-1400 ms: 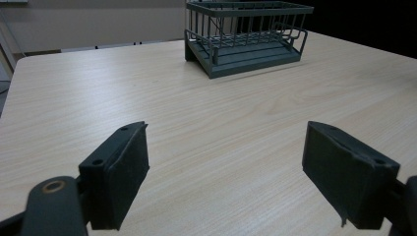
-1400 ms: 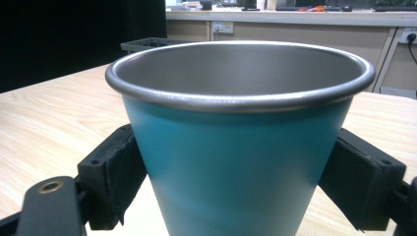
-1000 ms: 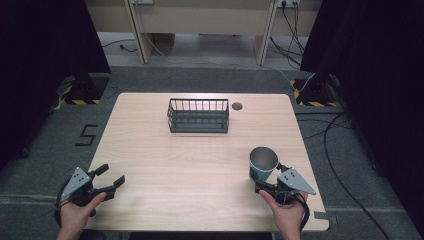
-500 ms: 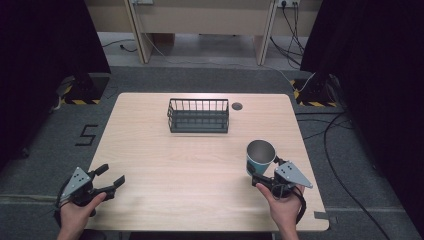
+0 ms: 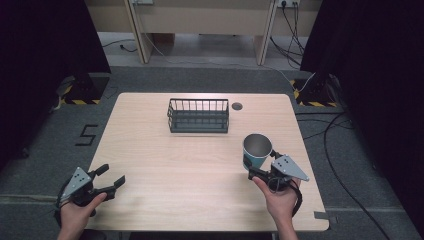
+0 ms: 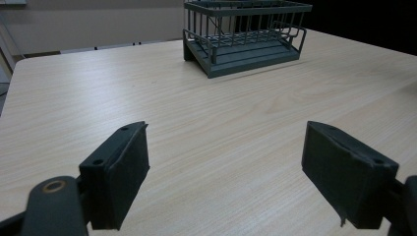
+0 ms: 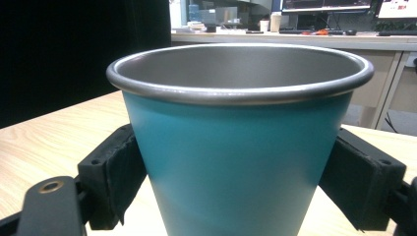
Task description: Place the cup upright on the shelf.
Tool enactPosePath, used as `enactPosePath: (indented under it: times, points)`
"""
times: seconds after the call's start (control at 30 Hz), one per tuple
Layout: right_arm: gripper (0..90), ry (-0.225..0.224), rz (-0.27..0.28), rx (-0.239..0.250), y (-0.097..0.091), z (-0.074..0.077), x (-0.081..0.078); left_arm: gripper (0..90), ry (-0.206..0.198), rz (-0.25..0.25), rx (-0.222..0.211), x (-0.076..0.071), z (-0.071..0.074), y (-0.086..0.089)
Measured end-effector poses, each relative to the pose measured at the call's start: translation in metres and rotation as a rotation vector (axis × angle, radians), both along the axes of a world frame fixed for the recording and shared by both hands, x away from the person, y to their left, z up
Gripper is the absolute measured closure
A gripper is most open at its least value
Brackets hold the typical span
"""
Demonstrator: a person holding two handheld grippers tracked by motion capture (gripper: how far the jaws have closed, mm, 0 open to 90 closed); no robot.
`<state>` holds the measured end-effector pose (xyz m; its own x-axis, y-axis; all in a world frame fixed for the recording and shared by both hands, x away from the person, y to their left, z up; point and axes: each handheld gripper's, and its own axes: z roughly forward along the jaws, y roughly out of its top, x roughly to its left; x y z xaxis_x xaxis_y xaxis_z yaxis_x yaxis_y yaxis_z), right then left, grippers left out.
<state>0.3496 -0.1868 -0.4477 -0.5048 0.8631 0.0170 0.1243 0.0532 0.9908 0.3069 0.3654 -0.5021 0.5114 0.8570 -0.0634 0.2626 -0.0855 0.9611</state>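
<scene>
Right tool (image 5: 260, 169) is seen clamped on a teal cup (image 5: 256, 152), held upright near the right front of the wooden counter (image 5: 150, 150). Left tool (image 5: 111, 178) is held at the front left corner, its jaws spread wide. A dark wire basket (image 5: 198, 115) is set toward the far edge.

Bare table (image 5: 165, 165) lay open across the frame's middle and left. A wire basket (image 5: 198, 115) blocked the upper centre; a teal cup (image 5: 256, 151) stood at lower right.
</scene>
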Motion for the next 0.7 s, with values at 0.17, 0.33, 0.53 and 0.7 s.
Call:
enactPosePath:
  times: [0.17,0.33,0.53,0.7]
  points:
    - [17.4,-0.005,0.006,0.004,0.004,0.003,0.005,17.3,0.0,-0.001,0.004,0.0,0.0,0.0]
    - [17.4,-0.009,0.008,0.005,0.008,0.006,0.008,17.3,-0.002,-0.001,0.007,0.0,0.0,0.0]
    - [17.4,-0.018,0.015,0.009,0.014,0.01,0.015,17.4,-0.001,-0.004,0.012,0.0,0.0,-0.001]
    - [17.4,-0.023,0.021,0.01,0.018,0.012,0.019,17.4,-0.003,-0.004,0.009,0.0,0.0,-0.001]
